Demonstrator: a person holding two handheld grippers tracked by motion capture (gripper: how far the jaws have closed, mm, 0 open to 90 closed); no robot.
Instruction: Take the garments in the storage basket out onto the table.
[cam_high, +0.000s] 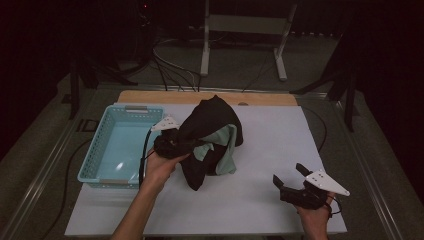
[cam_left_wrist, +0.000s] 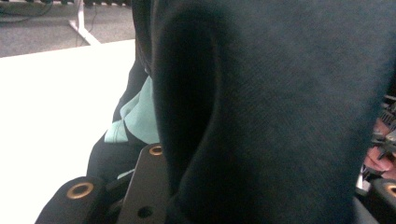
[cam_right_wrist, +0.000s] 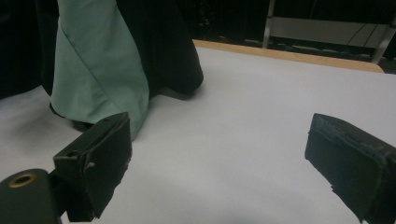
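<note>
Black cloth (cam_high: 212, 132) with green lining, bunched and lifted mid-table beside basket (cam_high: 107, 150), pinched in closed left gripper (cam_high: 167, 145); right gripper (cam_high: 292, 181) wide open, empty, well apart near front edge; likely risk: thick folds slipping from single pinch, dropping short of basket.

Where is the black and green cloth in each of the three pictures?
High view: the black and green cloth is bunched mid-table, right of the blue basket, at the left gripper.
Left gripper view: close up, across the middle and right.
Right gripper view: upper left.
Shared landmark: the white tabletop.
</note>
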